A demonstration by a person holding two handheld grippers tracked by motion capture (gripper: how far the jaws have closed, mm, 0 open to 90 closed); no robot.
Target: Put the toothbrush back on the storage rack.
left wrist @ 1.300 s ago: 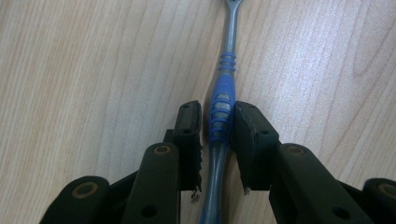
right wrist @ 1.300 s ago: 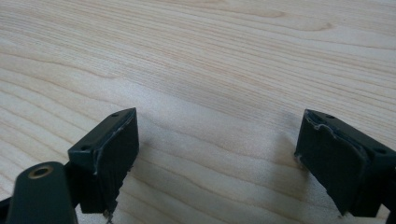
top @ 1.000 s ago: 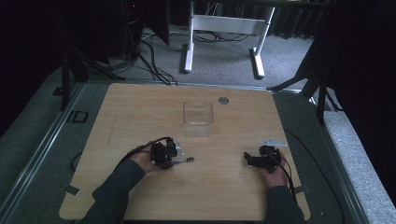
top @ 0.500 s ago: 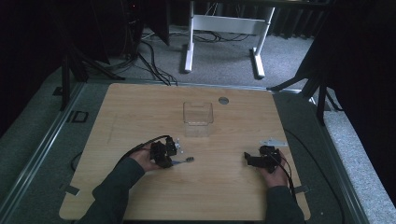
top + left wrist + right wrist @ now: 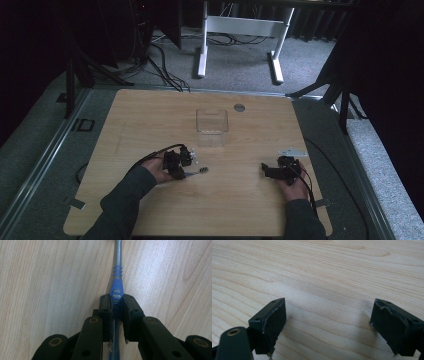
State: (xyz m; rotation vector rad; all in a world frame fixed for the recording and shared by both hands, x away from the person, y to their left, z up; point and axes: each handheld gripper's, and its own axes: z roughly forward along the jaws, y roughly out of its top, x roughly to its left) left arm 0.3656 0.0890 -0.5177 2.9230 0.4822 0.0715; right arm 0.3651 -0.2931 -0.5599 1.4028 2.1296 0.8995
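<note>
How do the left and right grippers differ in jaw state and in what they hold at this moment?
The left gripper has just closed its jaws onto a blue-and-grey tool handle lying on the table; the right gripper stands wide open with bare wood between its jaws. In the high view the left gripper sits nearer the clear box than the right. Both rest low over the table, each in a hand.

1. Ahead of my hands, the clear box stands mid-counter, the one tall obstacle.
2. Bare wood lies between my left gripper and right gripper, well apart.
3. A flat grey disc sits near the far edge.
</note>
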